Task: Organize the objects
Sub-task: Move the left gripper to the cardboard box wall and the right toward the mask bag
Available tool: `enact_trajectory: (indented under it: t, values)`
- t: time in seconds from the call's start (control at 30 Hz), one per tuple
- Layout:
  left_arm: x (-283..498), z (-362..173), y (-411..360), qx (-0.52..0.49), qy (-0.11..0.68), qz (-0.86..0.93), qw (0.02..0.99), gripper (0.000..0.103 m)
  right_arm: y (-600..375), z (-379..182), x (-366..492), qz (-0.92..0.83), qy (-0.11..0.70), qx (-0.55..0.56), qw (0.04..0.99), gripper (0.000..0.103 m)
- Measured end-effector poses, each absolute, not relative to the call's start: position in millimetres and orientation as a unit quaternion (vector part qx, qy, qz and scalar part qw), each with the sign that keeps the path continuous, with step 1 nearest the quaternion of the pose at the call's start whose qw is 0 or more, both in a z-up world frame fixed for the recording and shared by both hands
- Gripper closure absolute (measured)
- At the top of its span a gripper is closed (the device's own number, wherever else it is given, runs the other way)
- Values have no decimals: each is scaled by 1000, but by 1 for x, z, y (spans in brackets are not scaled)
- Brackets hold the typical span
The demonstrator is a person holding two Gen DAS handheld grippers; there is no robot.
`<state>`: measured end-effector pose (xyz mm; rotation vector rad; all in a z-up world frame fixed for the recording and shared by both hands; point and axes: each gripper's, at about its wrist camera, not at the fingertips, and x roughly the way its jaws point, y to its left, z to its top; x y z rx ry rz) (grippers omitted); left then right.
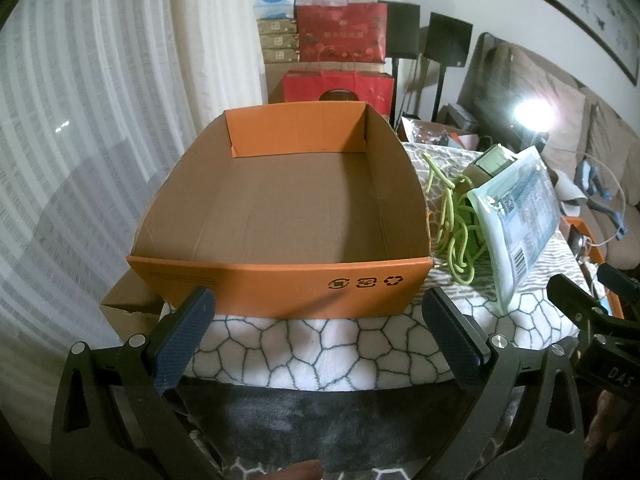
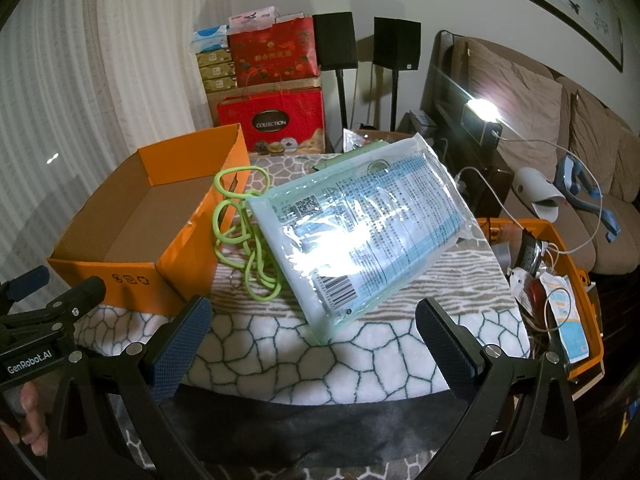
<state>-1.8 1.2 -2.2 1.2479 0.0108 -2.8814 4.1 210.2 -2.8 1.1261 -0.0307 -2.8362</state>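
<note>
An empty orange cardboard box stands on the patterned blanket. To its right lies a tangled green cord, and beside that a clear plastic pack of face masks leans up on something hidden behind it. My left gripper hovers open just in front of the box's near wall, nothing between its fingers. My right gripper is open too, in front of the pack's lower corner, apart from it.
An orange bin with packets and wires sits at the blanket's right edge. Red gift bags and stacked boxes stand behind, two black speakers beside them. A brown sofa runs along the right; curtains hang at left.
</note>
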Motion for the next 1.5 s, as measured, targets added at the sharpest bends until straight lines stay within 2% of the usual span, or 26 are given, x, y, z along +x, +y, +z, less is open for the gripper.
enact_trajectory:
  t: [1.5]
  values:
    - [2, -3, -1, 398, 1, -917, 1, 0, 212, -3, 4, -929, -11, 368, 47, 0]
